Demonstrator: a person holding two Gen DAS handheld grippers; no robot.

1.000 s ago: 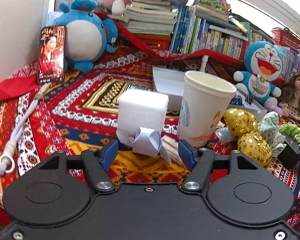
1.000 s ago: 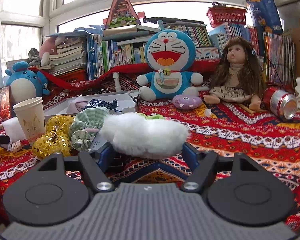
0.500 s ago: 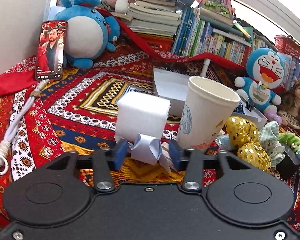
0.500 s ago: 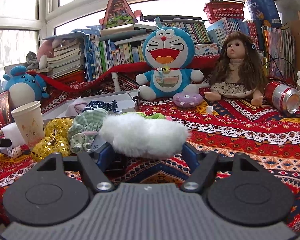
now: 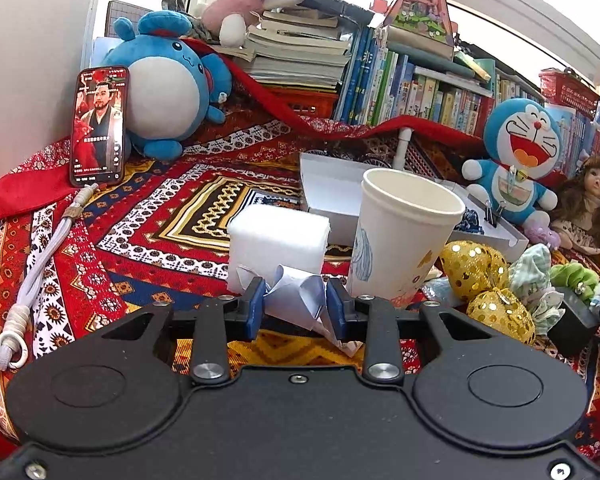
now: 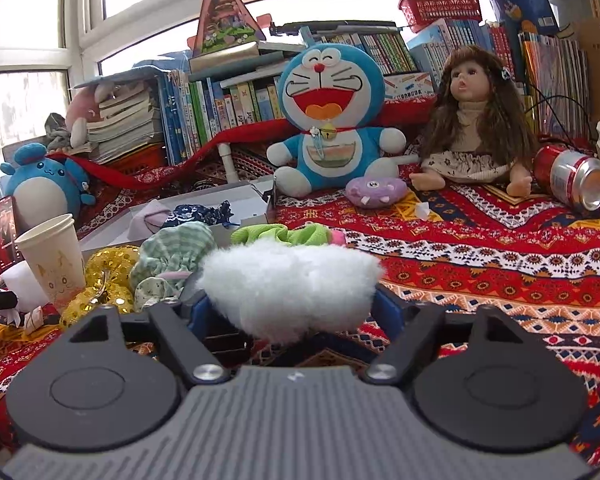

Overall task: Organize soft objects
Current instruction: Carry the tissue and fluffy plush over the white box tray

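My left gripper (image 5: 296, 304) is shut on a crumpled white paper (image 5: 300, 300), just in front of a white foam block (image 5: 278, 242) and left of a paper cup (image 5: 400, 240). My right gripper (image 6: 290, 308) is shut on a white fluffy scrunchie (image 6: 290, 286) and holds it above the patterned cloth (image 6: 480, 252). Gold sequin scrunchies (image 5: 484, 284), a green striped one (image 6: 176, 252) and a lime green one (image 6: 284, 234) lie in a pile beside the cup. A white open box (image 6: 244, 204) behind them holds a dark blue scrunchie (image 6: 198, 214).
A Doraemon plush (image 6: 332, 120), a doll (image 6: 476, 120), a purple plush (image 6: 376, 192) and a soda can (image 6: 572, 178) sit at the back right. A blue round plush (image 5: 164, 88), a phone (image 5: 98, 124) and a white cord (image 5: 32, 280) are at the left. Books line the back.
My left gripper has closed from open onto the crumpled paper. My right gripper has kept hold of the fluffy scrunchie and moved slightly forward.
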